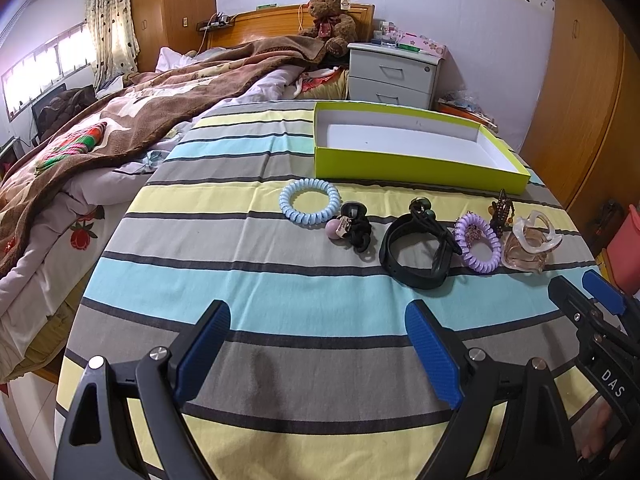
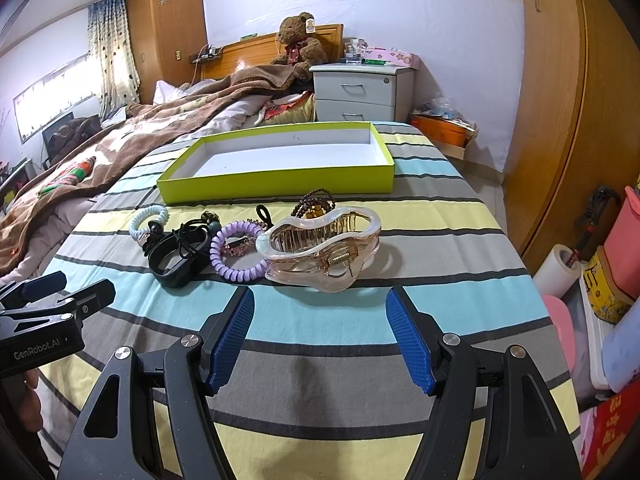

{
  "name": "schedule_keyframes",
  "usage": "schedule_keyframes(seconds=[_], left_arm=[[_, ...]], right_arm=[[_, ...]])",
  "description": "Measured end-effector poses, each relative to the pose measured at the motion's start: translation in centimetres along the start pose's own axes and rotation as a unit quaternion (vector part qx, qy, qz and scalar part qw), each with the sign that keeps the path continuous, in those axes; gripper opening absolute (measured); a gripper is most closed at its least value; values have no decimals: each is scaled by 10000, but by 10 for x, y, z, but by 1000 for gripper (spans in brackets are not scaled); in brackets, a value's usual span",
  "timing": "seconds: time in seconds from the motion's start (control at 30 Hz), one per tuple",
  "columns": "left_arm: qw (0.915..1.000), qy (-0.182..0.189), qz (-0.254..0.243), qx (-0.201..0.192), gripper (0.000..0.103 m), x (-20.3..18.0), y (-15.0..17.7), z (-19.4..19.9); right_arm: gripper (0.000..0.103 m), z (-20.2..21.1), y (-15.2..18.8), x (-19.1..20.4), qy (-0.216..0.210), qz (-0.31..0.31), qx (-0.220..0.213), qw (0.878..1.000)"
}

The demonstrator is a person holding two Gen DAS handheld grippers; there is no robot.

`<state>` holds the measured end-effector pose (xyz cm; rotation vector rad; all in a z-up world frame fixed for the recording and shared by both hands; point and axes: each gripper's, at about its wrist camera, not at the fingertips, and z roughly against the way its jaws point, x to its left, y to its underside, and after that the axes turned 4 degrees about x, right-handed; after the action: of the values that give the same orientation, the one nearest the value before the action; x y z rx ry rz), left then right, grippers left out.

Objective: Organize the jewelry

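A row of jewelry lies on the striped cloth [image 1: 280, 288] in front of an empty lime-green box [image 1: 400, 164]. From left to right there is a blue coil tie [image 1: 309, 207], a black tie with a pink ball [image 1: 352, 228], a black band [image 1: 416, 252], a purple coil tie [image 1: 478, 246], a brown bead bracelet [image 1: 501, 210] and a clear claw clip [image 1: 530, 242]. My left gripper [image 1: 318, 320] hangs open, short of the black band. My right gripper [image 2: 320, 300] is open just before the claw clip [image 2: 324, 248], with the box [image 2: 280, 184] beyond.
A bed with a brown blanket [image 1: 132, 120] runs along the left. A white nightstand [image 1: 394, 72] and a teddy bear [image 1: 330, 20] stand behind the box. To the right, past the cloth's edge, are a wardrobe [image 2: 560, 120] and floor clutter [image 2: 592, 288].
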<state>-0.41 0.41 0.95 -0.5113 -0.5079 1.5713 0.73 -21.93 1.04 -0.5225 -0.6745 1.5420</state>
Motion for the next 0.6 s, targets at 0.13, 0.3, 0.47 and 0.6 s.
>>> schedule_keyframes(seconds=[0.13, 0.3, 0.47, 0.6], left_arm=[[10000, -3, 1, -4, 91, 0, 0, 0], [10000, 13, 2, 15, 91, 0, -1, 0], [10000, 34, 5, 28, 91, 1, -2, -1], [9999, 115, 10, 102, 91, 4, -6, -5]], right_arm=[[69, 0, 0, 0, 11, -5, 1, 10000], [69, 0, -1, -2, 33, -41, 5, 10000], [69, -1, -4, -8, 64, -107, 26, 9999], [69, -5, -8, -13, 39, -249, 71, 9997]])
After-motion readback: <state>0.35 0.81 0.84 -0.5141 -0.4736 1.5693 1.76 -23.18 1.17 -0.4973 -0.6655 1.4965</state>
